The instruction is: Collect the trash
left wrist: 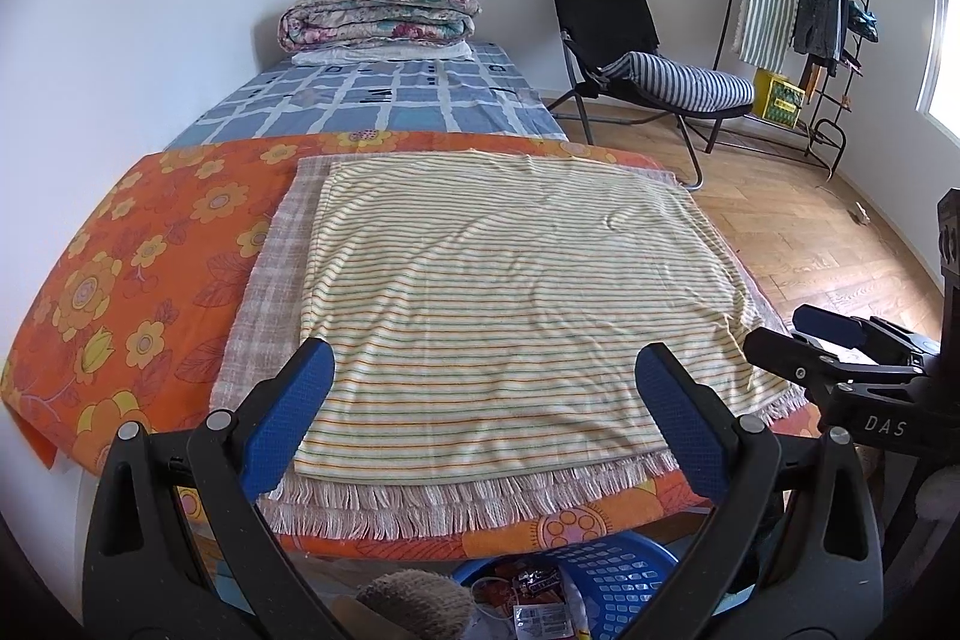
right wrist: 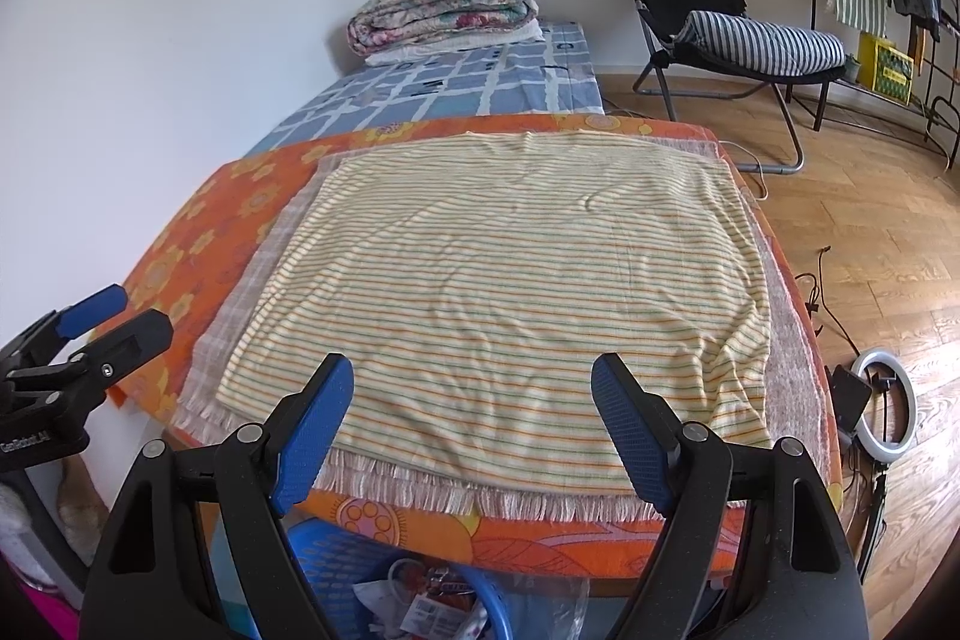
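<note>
With wrappers already lying in the blue perforated plastic basket [right wrist: 336,550], I hold both hand-held grippers, left [left wrist: 486,370] and right [right wrist: 474,388], released and empty over the bare yellow striped cloth [right wrist: 498,280].

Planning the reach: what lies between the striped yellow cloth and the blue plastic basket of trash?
In both views: a fringed checked cloth, then the orange floral sheet's edge.

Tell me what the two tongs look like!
Both are black plastic with silver bolts and bumpy blue pads on the fingers. The left tongs and right tongs match. White letters "DAS" show on the right one's side in the left view.
</note>
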